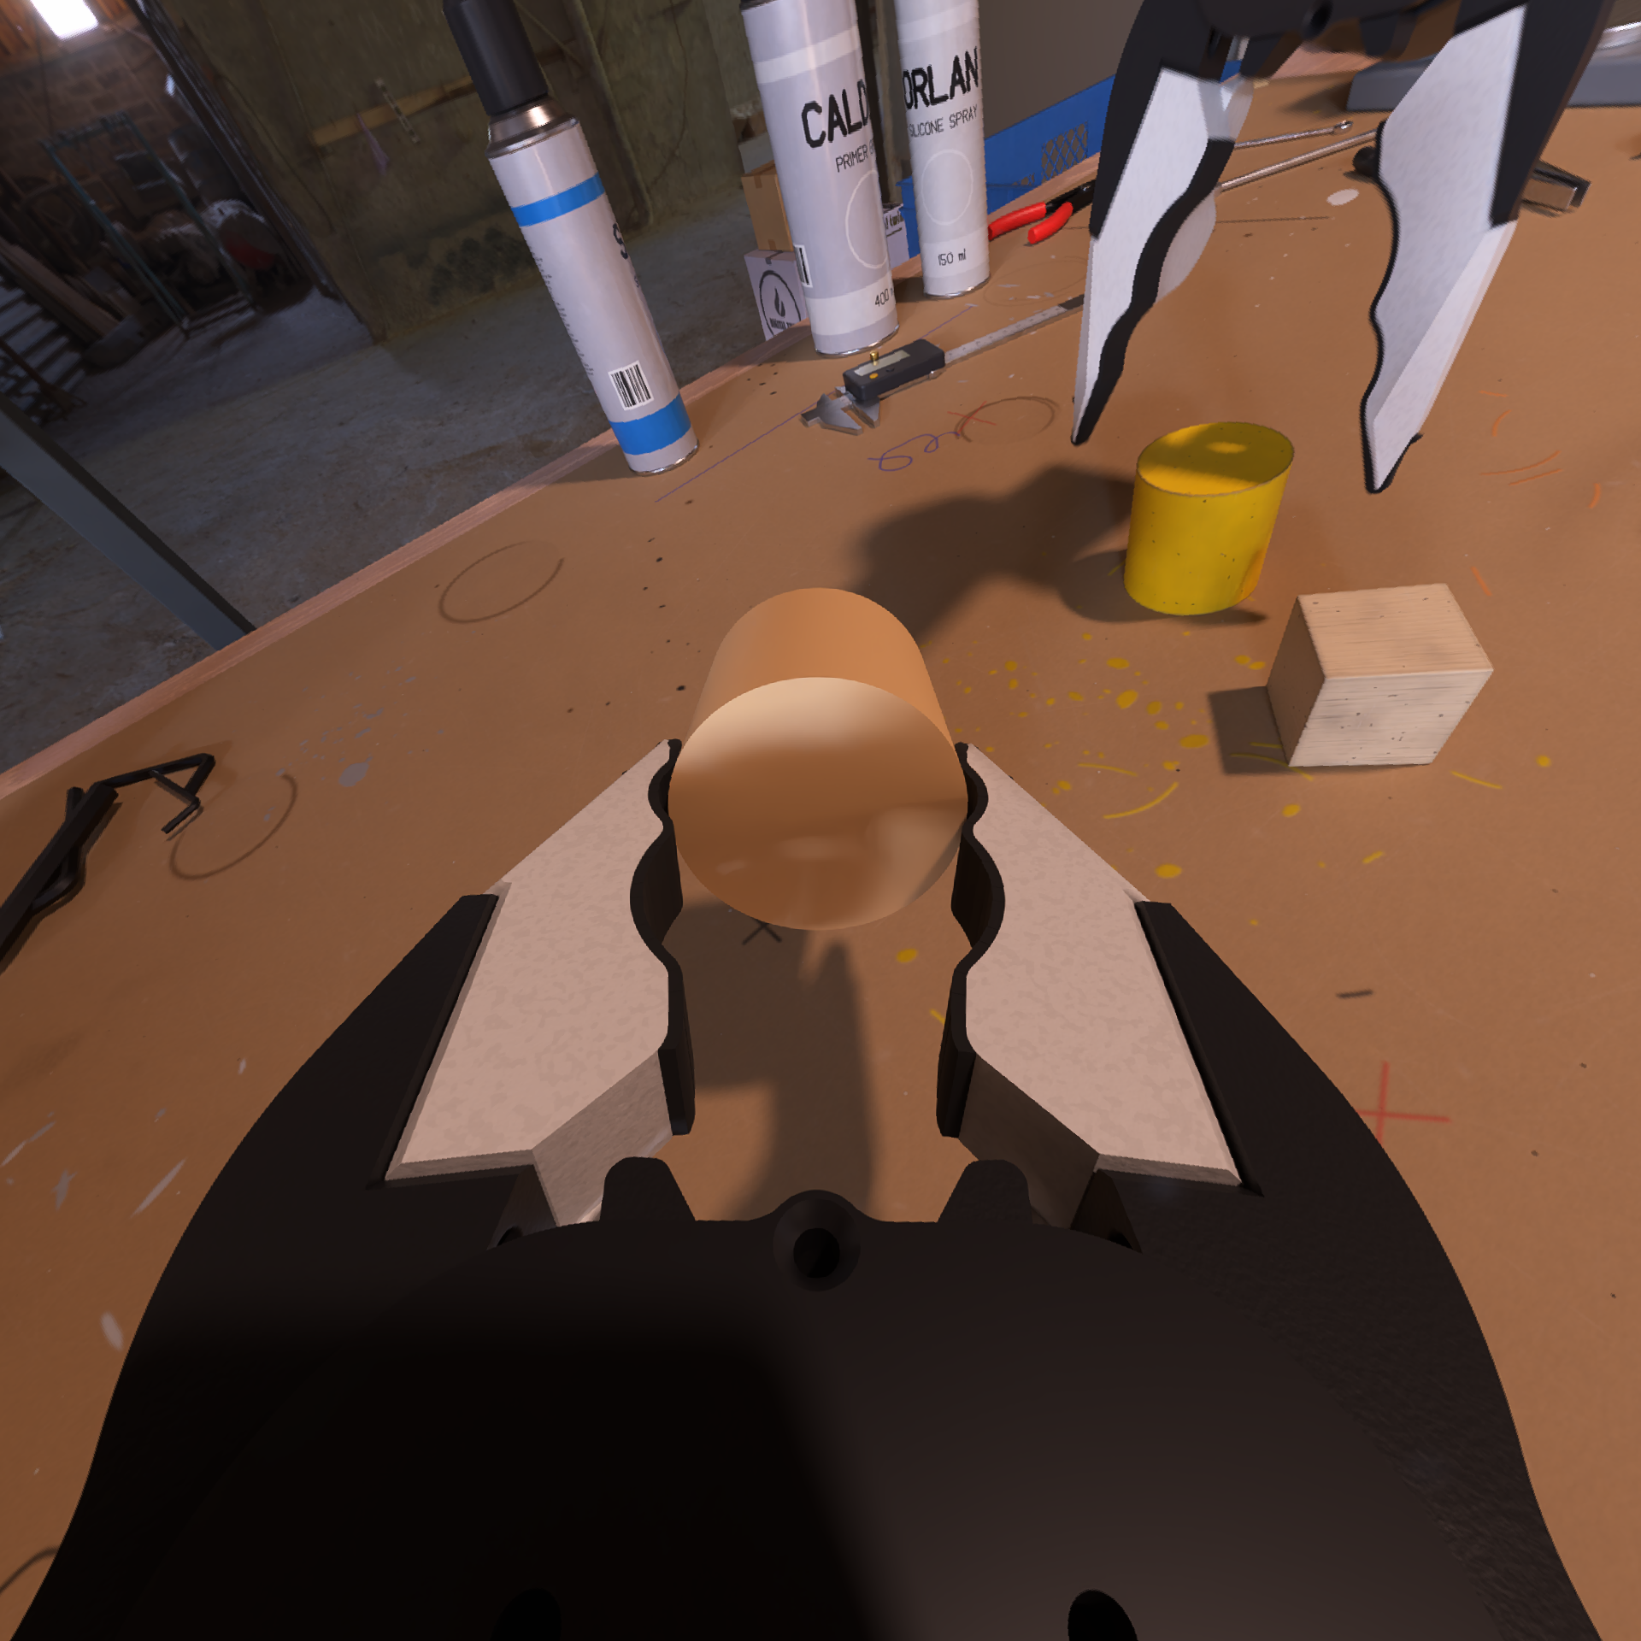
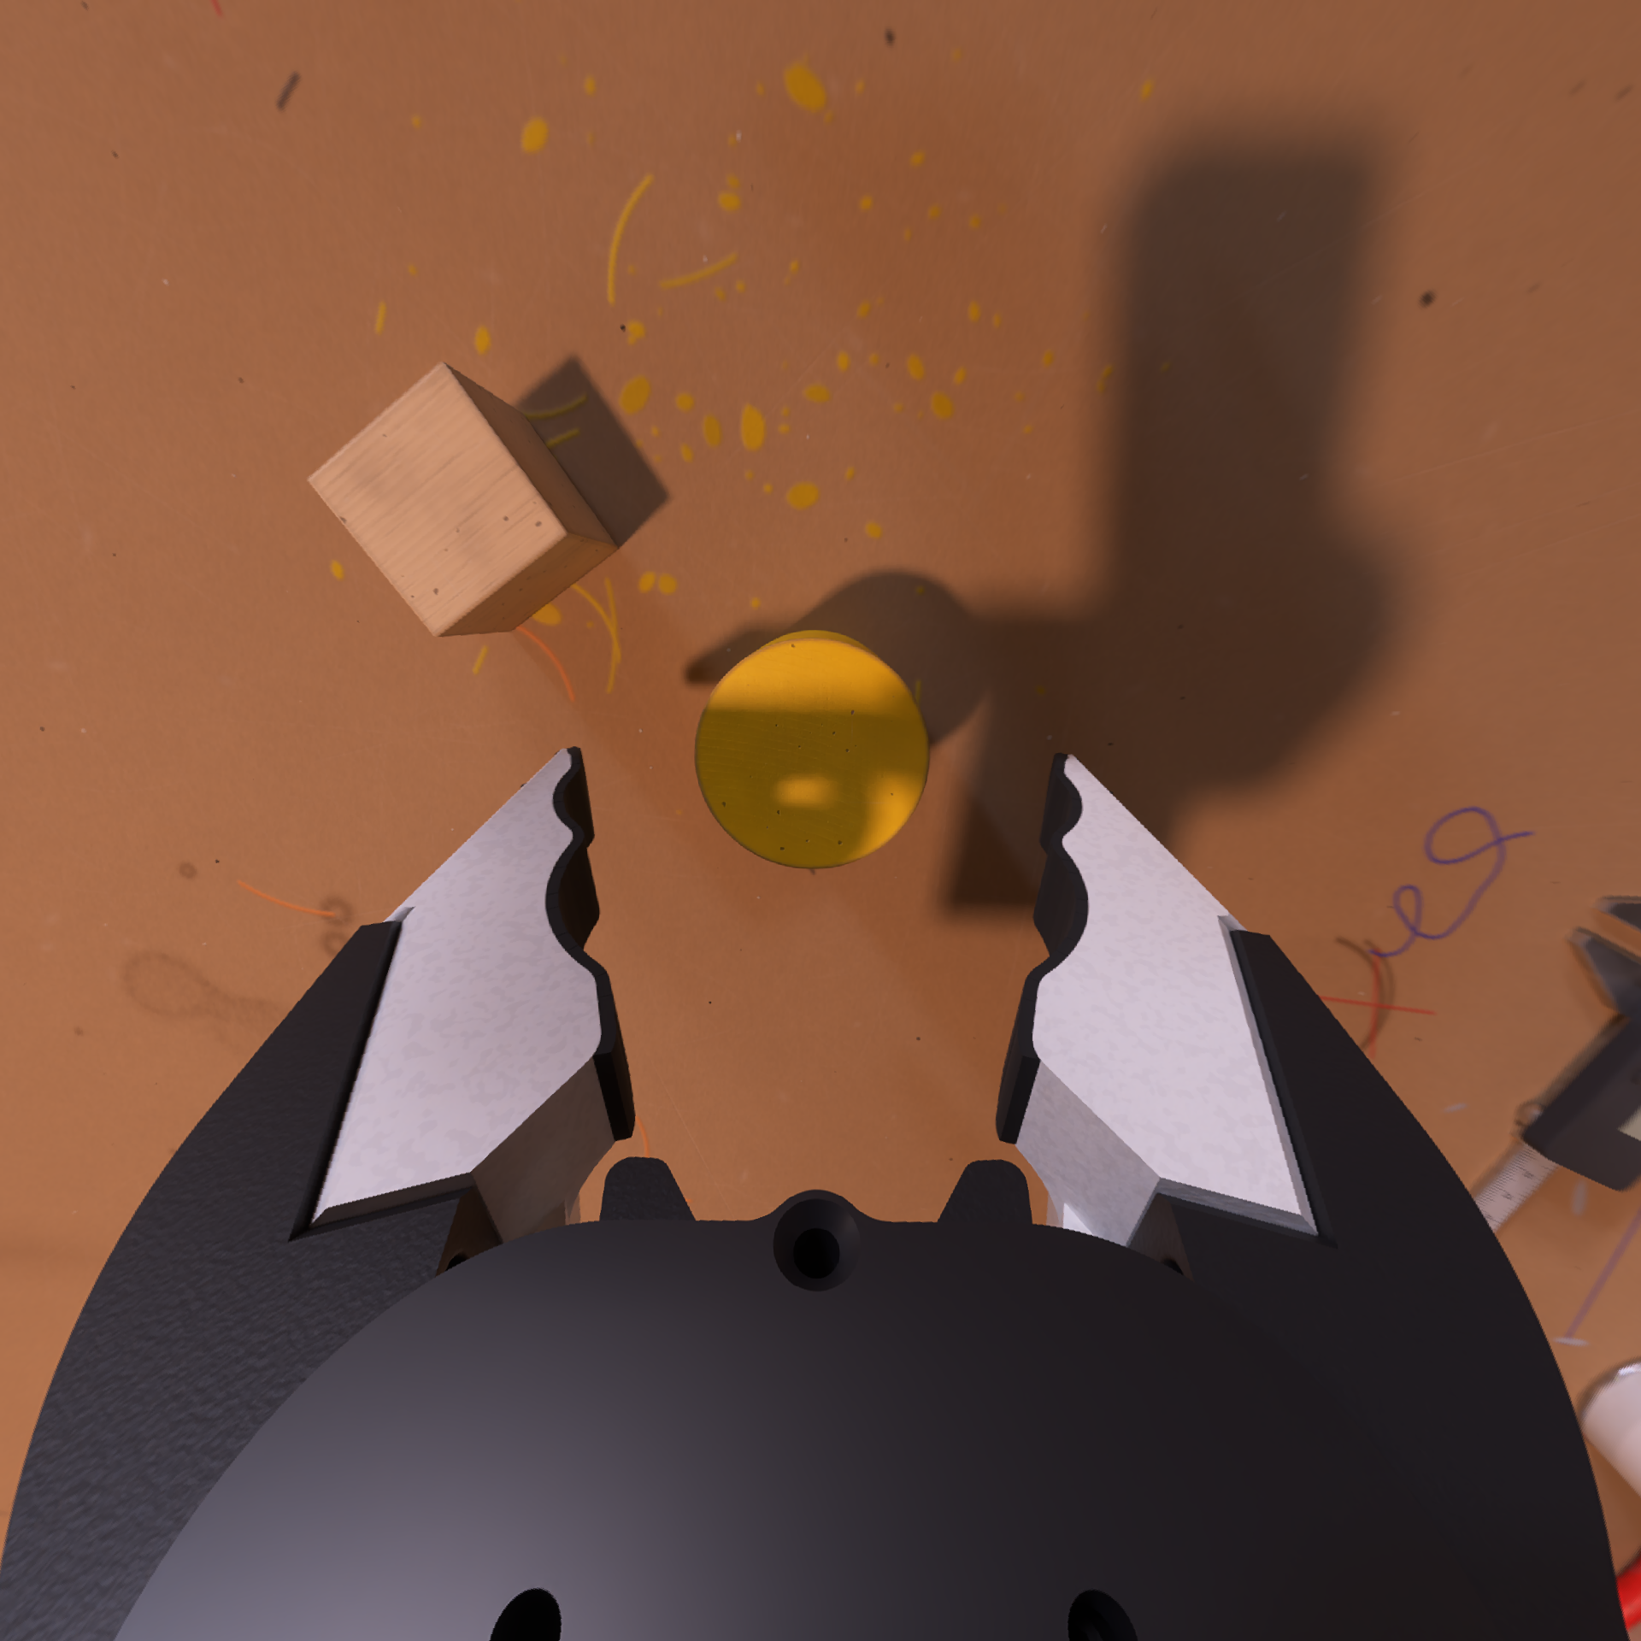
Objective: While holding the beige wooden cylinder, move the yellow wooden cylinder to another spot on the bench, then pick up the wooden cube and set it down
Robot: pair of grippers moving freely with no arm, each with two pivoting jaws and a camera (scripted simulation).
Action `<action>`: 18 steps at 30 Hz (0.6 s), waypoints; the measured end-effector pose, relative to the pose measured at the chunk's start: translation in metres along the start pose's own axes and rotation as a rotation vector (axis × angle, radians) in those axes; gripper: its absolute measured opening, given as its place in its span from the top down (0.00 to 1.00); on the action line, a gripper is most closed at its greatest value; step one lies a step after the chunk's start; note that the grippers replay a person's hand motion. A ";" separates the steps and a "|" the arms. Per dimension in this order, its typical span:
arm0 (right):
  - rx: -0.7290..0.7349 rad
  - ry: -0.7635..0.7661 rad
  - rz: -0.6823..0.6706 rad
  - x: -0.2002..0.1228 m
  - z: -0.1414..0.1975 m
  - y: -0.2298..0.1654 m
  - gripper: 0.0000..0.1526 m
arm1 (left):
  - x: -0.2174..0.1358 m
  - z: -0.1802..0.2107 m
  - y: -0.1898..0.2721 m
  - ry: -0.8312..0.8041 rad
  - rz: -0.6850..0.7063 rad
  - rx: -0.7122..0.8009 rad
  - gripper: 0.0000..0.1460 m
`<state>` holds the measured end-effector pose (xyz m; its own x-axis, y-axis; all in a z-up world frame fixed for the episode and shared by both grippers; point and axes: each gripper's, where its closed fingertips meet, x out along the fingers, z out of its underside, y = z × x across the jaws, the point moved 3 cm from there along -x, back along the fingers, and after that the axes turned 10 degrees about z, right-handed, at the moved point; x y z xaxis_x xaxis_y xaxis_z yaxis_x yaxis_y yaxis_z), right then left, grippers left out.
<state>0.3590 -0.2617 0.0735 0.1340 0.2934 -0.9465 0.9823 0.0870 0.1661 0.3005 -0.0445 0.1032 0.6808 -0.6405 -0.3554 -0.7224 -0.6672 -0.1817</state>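
My left gripper [image 1: 815,764] is shut on the beige wooden cylinder [image 1: 812,772] and holds it on its side above the brown bench [image 1: 444,888]. The yellow wooden cylinder [image 1: 1203,519] stands upright on the bench, with the wooden cube [image 1: 1376,679] just to its right. My right gripper [image 1: 1225,462] is open and hangs above the yellow cylinder, fingers pointing down. In the right wrist view the open gripper [image 2: 817,755] looks straight down on the yellow cylinder's top [image 2: 810,750], which lies between and below the fingertips, apart from them. The cube [image 2: 462,502] lies to the upper left.
Three spray cans [image 1: 590,266] stand along the bench's far edge, with a small white box beside them. A digital caliper [image 1: 888,373] lies near them and shows in the right wrist view [image 2: 1581,1119]. Red-handled pliers [image 1: 1039,213] lie farther back. A black clip [image 1: 107,817] lies at the left.
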 end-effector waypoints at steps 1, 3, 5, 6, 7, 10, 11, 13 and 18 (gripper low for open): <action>-0.006 0.015 0.016 -0.005 -0.002 0.001 0.31 | 0.000 0.000 0.000 0.001 0.000 0.000 0.59; -0.019 0.044 0.037 -0.014 -0.003 0.000 0.30 | -0.001 -0.001 0.000 0.005 0.002 -0.002 0.59; -0.032 0.062 0.059 -0.024 -0.003 -0.002 0.29 | -0.001 -0.002 0.001 0.008 0.006 -0.003 0.59; -0.039 0.074 0.066 -0.029 -0.002 -0.004 0.28 | -0.001 -0.002 0.001 0.009 0.007 -0.003 0.59; -0.045 0.088 0.072 -0.033 -0.001 -0.005 0.28 | -0.001 -0.002 0.001 0.009 0.008 -0.003 0.59; -0.076 0.128 0.080 -0.043 0.002 -0.013 0.27 | -0.001 -0.003 0.002 0.016 0.013 -0.007 0.59; -0.097 0.152 0.082 -0.045 0.002 -0.016 0.27 | -0.001 -0.003 0.002 0.017 0.013 -0.008 0.59; -0.154 0.235 0.062 -0.050 -0.004 -0.026 0.28 | -0.001 -0.003 0.001 0.016 0.008 -0.008 0.59; -0.327 0.292 -0.016 -0.045 -0.020 -0.053 0.34 | -0.001 -0.001 0.000 0.010 -0.003 -0.005 0.59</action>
<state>0.2980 -0.2601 0.1128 0.0303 0.5423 -0.8396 0.8846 0.3765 0.2751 0.3000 -0.0439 0.1051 0.6839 -0.6424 -0.3458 -0.7201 -0.6705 -0.1784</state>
